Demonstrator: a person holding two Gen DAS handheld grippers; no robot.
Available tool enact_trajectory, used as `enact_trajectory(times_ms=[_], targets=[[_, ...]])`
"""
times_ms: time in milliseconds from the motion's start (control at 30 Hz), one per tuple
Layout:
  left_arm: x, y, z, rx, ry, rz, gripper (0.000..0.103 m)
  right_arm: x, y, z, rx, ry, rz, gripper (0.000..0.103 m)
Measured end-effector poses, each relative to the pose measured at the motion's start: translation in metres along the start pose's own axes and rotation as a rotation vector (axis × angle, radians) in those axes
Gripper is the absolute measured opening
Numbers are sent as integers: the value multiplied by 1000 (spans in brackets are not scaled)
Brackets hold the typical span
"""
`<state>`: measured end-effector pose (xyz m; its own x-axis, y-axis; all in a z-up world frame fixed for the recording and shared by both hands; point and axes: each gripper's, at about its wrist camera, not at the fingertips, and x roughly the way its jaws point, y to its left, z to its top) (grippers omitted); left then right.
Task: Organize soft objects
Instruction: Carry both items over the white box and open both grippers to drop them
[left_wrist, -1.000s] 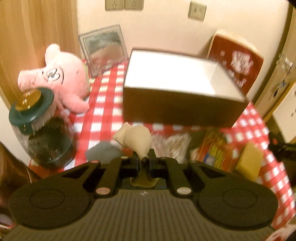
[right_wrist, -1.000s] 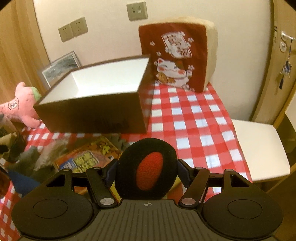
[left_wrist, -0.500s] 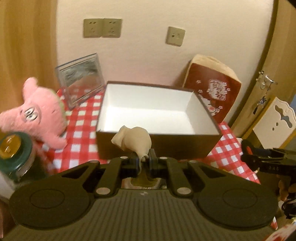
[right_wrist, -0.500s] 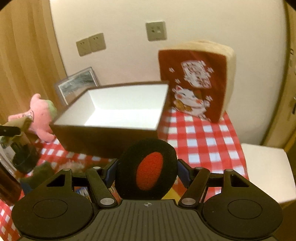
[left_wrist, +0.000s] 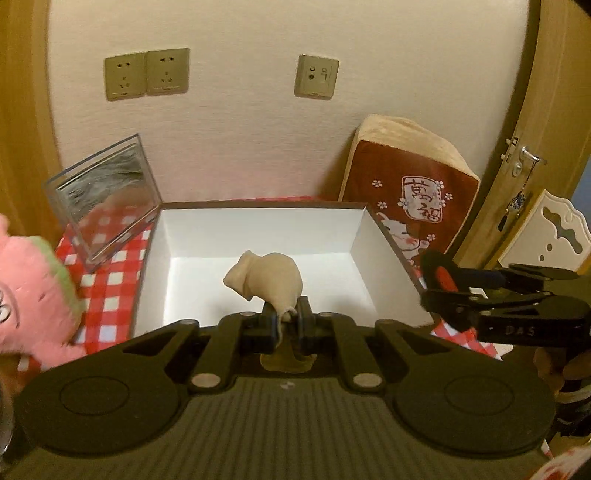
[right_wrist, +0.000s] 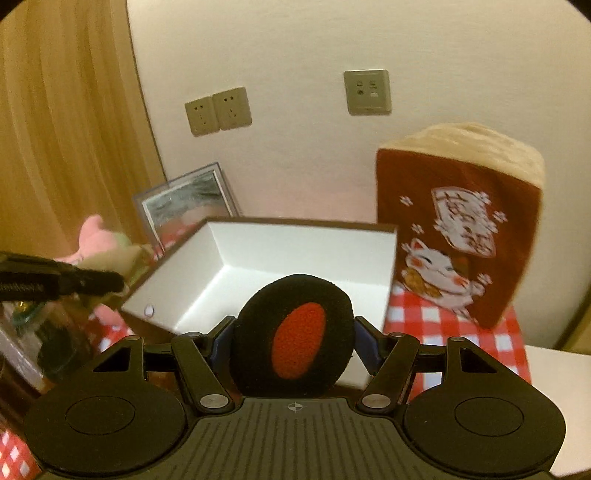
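Overhead, one box (left_wrist: 258, 229), left hand-held gripper (left_wrist: 286, 325) pinching one beige plush (left_wrist: 269, 280), right hand-held gripper (right_wrist: 291, 343) clamping one black-red disc (right_wrist: 295, 332)

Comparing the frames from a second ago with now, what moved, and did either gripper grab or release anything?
Both grippers rose and advanced from the cluttered table front toward the open white-lined box. The left gripper stays shut on the beige soft toy, the right gripper on the black-and-red plush disc; nothing was released. The box, pink plush, picture frame and cat cushion stayed put.
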<state>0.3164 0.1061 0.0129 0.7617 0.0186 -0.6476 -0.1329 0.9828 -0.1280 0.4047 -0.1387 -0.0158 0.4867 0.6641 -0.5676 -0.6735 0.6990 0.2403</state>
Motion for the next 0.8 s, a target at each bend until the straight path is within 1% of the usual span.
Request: enact_trajectory(times_ms=[67,233,400,600,700,767,800], targets=[[15,-1,7,-2,14,-8,10,14,0,9,0,5,8,67],[47,-1,19,6,44,-1,10,49,-8,25,19,34,19,67],[72,0,25,16,78,15,11,76,-18,30,19,76,9,67],[94,2,31,15,110,14,16,97,-26,30,32,109,-2,67],[100,2,34,21,108,24,24,104,-30,31,50,117,-3,67],[103,1,36,26,103,37,38,107,-30,31,55,121,-4,67],[103,1,38,29,100,44,40,108,-31,31,59,123,-3,67]])
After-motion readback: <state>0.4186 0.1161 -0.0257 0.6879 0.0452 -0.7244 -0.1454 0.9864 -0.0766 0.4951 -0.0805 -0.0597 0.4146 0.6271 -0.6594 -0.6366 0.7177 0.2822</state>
